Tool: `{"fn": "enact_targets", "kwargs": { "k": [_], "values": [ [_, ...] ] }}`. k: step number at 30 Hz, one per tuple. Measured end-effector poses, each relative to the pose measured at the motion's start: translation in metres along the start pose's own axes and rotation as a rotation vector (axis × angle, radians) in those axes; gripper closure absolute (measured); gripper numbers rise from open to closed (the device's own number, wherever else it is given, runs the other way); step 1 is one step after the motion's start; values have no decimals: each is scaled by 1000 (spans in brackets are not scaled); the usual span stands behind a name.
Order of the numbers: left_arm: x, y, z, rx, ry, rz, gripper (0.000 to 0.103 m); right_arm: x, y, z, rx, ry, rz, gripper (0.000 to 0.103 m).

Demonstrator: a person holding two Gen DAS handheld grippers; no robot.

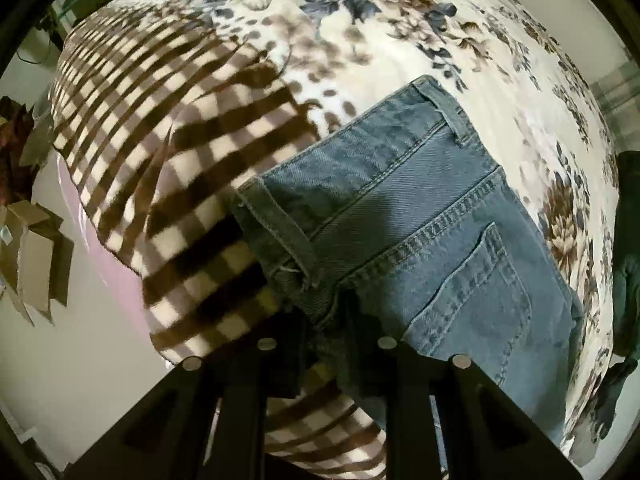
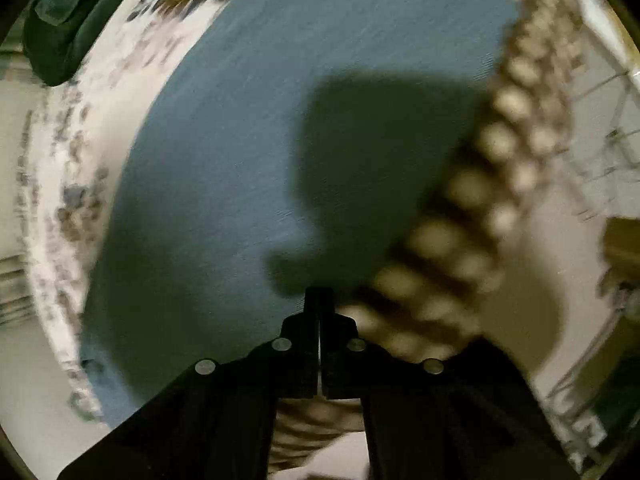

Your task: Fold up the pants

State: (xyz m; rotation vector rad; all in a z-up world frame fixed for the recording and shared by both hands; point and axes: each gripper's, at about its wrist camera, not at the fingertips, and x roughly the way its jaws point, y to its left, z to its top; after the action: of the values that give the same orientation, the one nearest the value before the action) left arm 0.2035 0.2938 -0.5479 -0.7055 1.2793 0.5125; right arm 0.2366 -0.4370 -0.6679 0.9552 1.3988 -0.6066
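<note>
One pair of blue denim pants (image 1: 420,216), lying on a floral-and-checked blanket (image 1: 168,128), long axis running from the waistband, far from the left gripper (image 1: 326,344), back toward and past it. Left gripper: fingers spread either side of a bunched denim edge, nearest the work, whether gripping cannot be told. Right gripper (image 2: 320,320): fingers pressed together on nothing, over plain denim at the blanket's checked border.

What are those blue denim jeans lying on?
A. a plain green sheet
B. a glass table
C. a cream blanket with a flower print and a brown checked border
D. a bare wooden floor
C: in the left wrist view the blue denim jeans lie flat on a cream blanket printed with brown and blue flowers, whose brown checked border runs beside the waistband.
</note>
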Motion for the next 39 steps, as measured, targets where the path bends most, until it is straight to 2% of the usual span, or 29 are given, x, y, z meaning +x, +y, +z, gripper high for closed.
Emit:
{"fn": "enact_targets", "kwargs": {
  "k": [2,4,5,6,7,8,9,10,11,12,13,15,16,18,19,21,23,24,25,27,28,29,30,31,36,39],
  "values": [
    [-3,-6,1,35,3,27,86,-5,-15,3,-11,-6,-39,103],
    [-12,-22,-1,98,-7,74,86,-9,-23,7,-40,43,55,101],
    [-21,-30,-5,134,-15,99,86,-15,-23,9,-61,59,67,95],
    [-27,-36,-8,154,-25,115,86,-21,-20,9,-88,57,57,86],
    [-38,-45,-15,185,-48,147,79,-29,-13,9,-129,52,72,76],
    [-47,-53,-21,208,-69,156,77,-36,-6,10,-167,51,95,54],
    [-55,-60,-26,224,-87,157,76,-41,10,9,-217,57,110,48],
    [-64,-73,-33,240,-111,166,63,-42,28,9,-257,77,124,48],
    [-69,-86,-38,255,-120,167,35,-40,52,9,-304,112,148,46],
    [-71,-102,-43,265,-119,143,23,-36,69,9,-330,138,160,46],
    [-70,-116,-45,267,-110,108,18,-30,95,9,-358,169,178,46],
    [-54,-153,-48,259,-52,26,18,-16,143,7,-398,202,213,46],
    [-42,-171,-47,261,-13,-5,18,-5,171,8,-430,217,204,46],
    [-16,-203,-48,274,53,-30,18,17,215,7,-460,230,146,46],
    [3,-224,-48,285,105,-31,18,32,232,9,-433,256,119,46],
    [41,-257,-47,300,181,-38,18,52,244,14,-368,303,90,45],
    [66,-278,-48,313,221,-17,19,70,249,21,-298,331,37,44],
    [81,-286,-44,312,234,12,20,78,245,25,-279,337,23,48],
    [86,-288,-42,301,231,23,22,80,242,26,-256,332,15,53],
    [95,-286,-37,273,222,47,37,80,237,28,-233,308,-26,85],
    [94,-284,-36,270,209,51,49,76,233,30,-237,298,-17,89],
    [93,-283,-36,272,203,47,63,72,232,31,-243,290,-9,100],
    [87,-285,-37,284,198,5,77,67,231,31,-242,281,9,100],
    [84,-287,-36,300,191,10,79,61,232,31,-247,269,16,100],
    [84,-293,-20,271,182,-12,80,39,238,31,-258,204,65,101],
    [86,-299,-7,292,181,-1,79,43,241,34,-265,197,81,100]
  ]
}}
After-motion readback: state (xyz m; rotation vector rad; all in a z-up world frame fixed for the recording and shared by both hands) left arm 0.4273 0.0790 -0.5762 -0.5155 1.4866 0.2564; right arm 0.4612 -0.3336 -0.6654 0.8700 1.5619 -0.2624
